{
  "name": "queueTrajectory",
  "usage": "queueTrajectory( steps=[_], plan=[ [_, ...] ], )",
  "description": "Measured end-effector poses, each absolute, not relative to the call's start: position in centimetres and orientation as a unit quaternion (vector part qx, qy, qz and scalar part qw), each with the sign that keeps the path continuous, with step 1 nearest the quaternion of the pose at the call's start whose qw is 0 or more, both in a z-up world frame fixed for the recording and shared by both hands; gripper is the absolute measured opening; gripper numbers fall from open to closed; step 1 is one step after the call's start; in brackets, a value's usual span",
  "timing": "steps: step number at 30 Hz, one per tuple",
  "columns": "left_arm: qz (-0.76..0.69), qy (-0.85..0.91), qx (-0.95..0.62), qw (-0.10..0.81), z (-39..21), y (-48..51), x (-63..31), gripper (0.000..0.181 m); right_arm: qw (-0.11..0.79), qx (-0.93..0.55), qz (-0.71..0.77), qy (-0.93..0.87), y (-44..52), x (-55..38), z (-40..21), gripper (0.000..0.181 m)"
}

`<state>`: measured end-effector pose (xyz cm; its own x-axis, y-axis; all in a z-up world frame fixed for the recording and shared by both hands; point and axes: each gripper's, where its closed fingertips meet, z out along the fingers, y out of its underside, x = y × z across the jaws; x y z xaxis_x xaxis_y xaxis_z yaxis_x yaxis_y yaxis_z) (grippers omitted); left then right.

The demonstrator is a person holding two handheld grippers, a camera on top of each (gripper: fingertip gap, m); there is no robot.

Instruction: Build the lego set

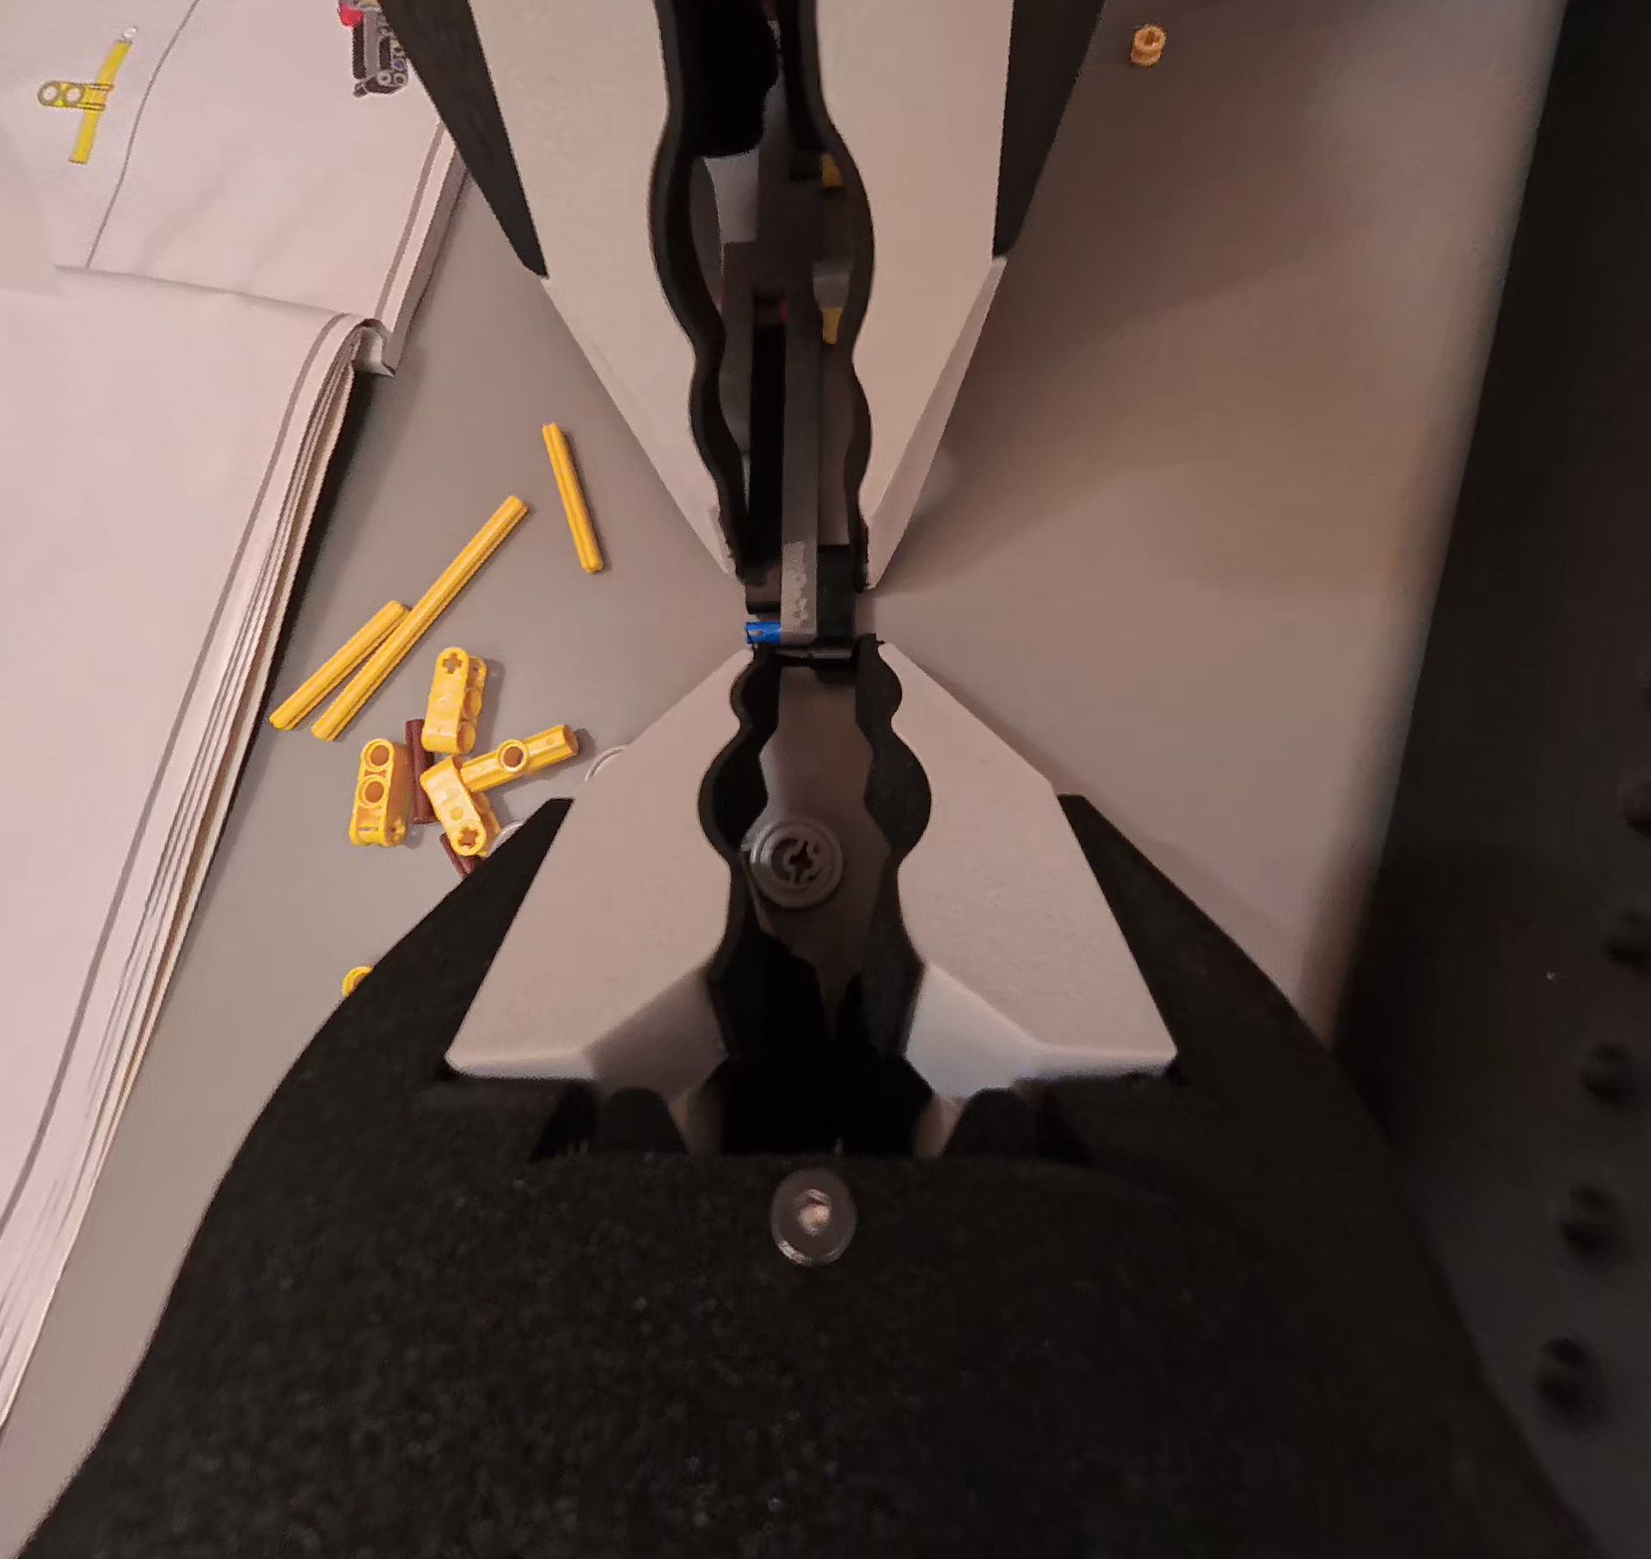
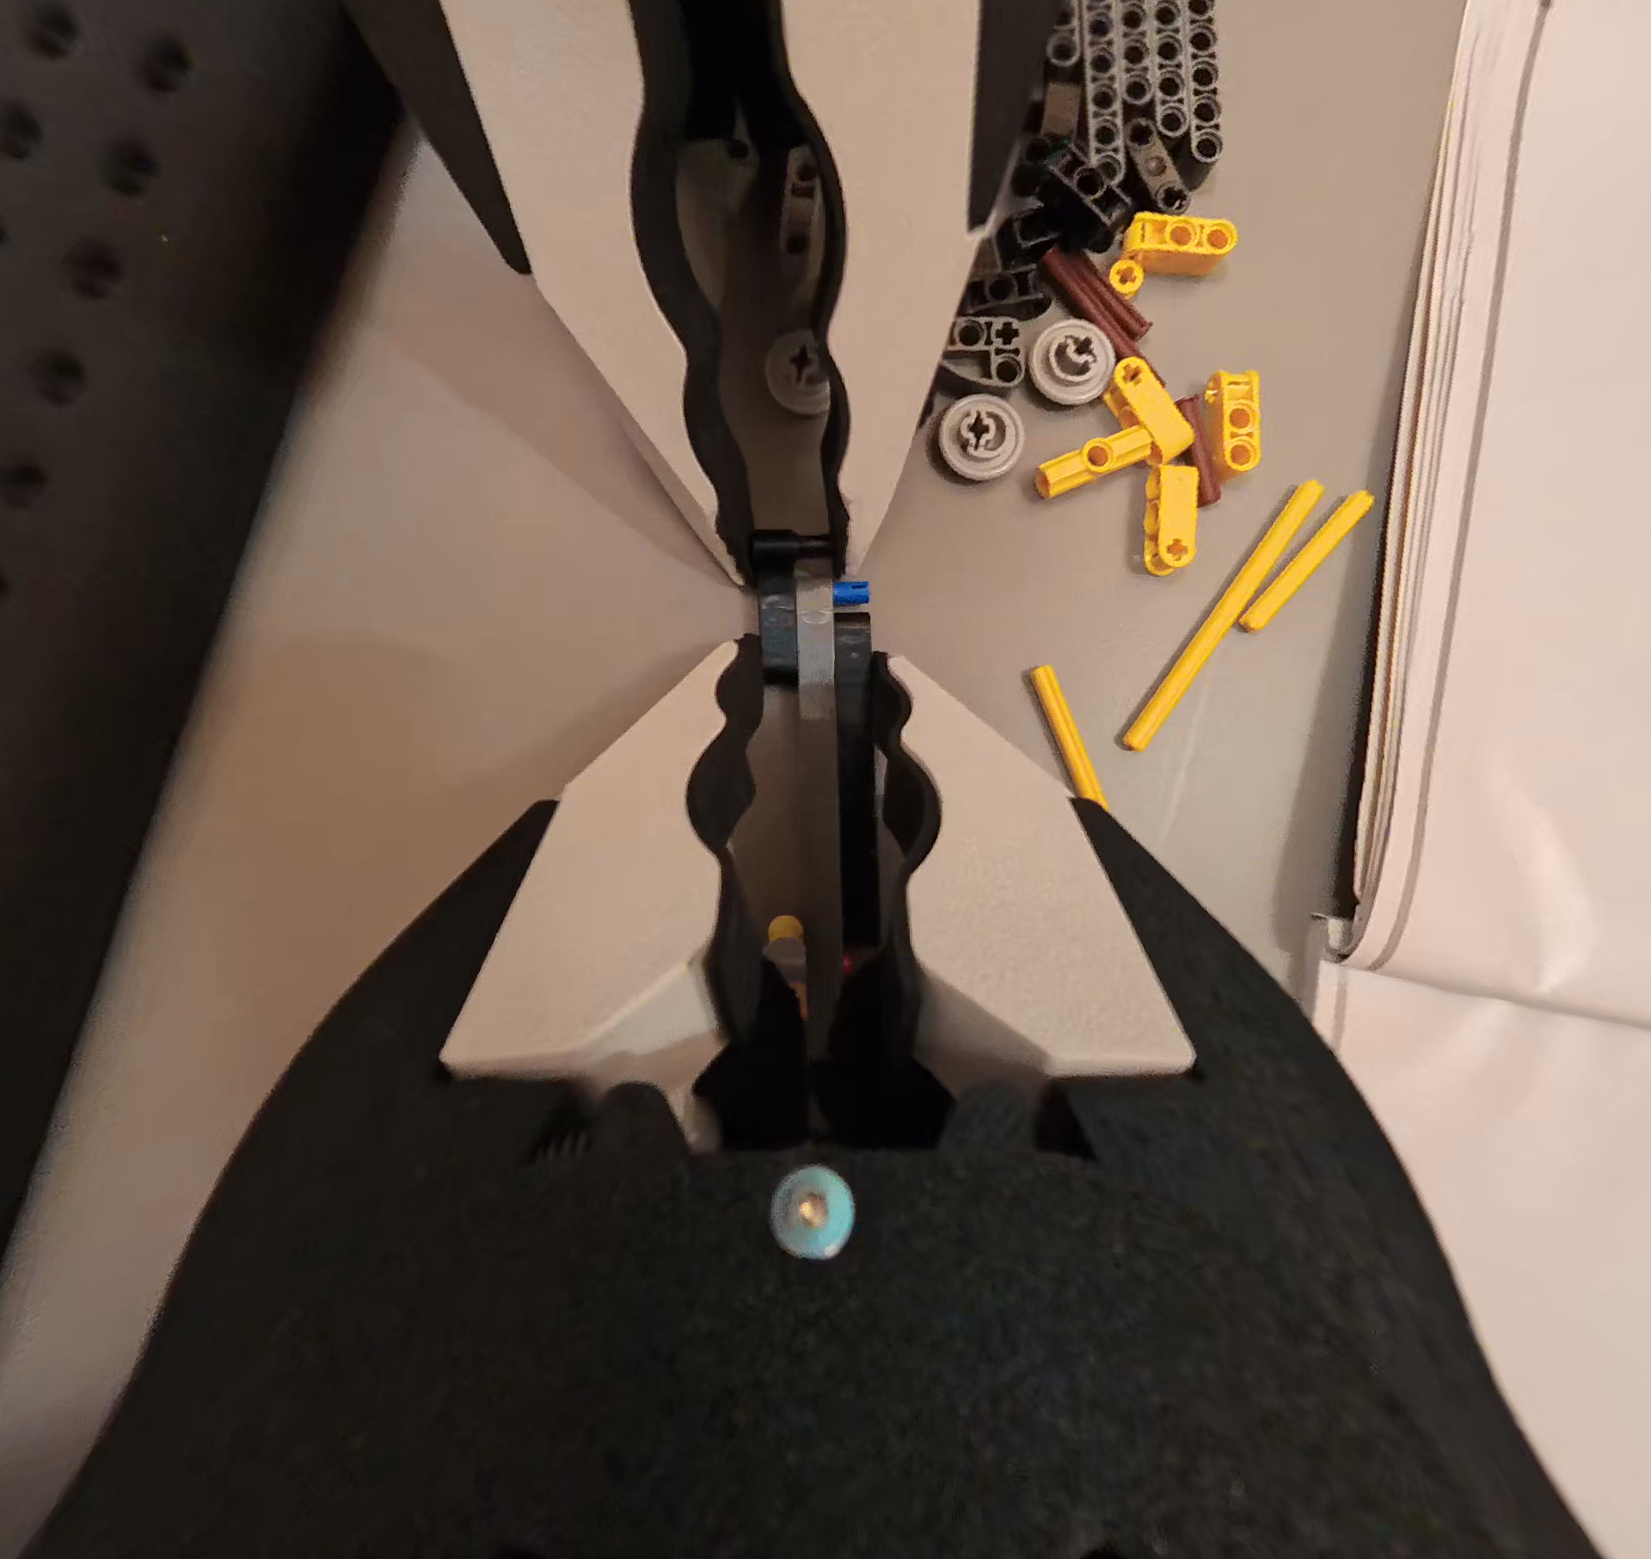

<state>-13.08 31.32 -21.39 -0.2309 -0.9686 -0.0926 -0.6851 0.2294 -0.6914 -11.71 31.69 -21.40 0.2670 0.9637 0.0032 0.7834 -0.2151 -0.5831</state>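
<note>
My right gripper (image 2: 813, 667) is shut on a flat assembly of black and grey beams (image 2: 817, 712) with a blue pin (image 2: 853, 591) sticking out near its end. My left gripper (image 1: 808, 657) is shut on a small black pin (image 1: 808, 651), held crosswise at its tips. The two grippers face each other tip to tip above the grey table. The black pin (image 2: 786, 547) touches the end of the assembly (image 1: 800, 587). The right gripper shows at the top of the left wrist view (image 1: 795, 569), and the left gripper at the top of the right wrist view (image 2: 791, 551).
Yellow axles (image 1: 420, 614), yellow connectors (image 1: 451, 757) and brown axles lie beside an open instruction booklet (image 1: 134, 533). A pile of grey beams (image 2: 1135, 60) and grey round pieces (image 2: 978, 435) lies farther off. A dark perforated board (image 2: 107, 221) borders the table. Less than 4 cm separates the two grippers' tips.
</note>
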Motion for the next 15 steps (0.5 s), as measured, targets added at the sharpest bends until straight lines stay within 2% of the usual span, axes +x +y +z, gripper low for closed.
queueTrajectory(
  steps=[2, 4, 5, 7, 12, 15],
  plan=[
    [-0.268, 0.732, -0.569, 0.264, -21.4, 31.3, -13.0, 0.018, 0.251, -0.763, 0.188, -0.566, 31.7, -11.7, -21.3, 0.024],
    [-0.273, 0.727, -0.571, 0.267, -21.1, 31.0, -13.0, 0.019, 0.276, -0.777, 0.190, -0.533, 32.1, -11.3, -20.0, 0.040],
    [-0.284, 0.721, -0.571, 0.271, -20.6, 30.7, -13.0, 0.031, 0.301, -0.784, 0.194, -0.507, 32.4, -11.1, -18.7, 0.039],
    [-0.317, 0.697, -0.576, 0.285, -19.1, 30.4, -13.5, 0.037, 0.363, -0.807, 0.175, -0.431, 33.7, -9.5, -16.4, 0.036],
    [-0.342, 0.571, -0.627, 0.405, -15.3, 34.7, -16.2, 0.034, 0.512, -0.823, 0.117, -0.216, 34.2, -5.6, -13.4, 0.042],
    [-0.357, 0.457, -0.649, 0.492, -13.1, 38.2, -18.5, 0.024, 0.573, -0.805, 0.105, -0.114, 33.4, -4.4, -13.1, 0.042]
  ],
)
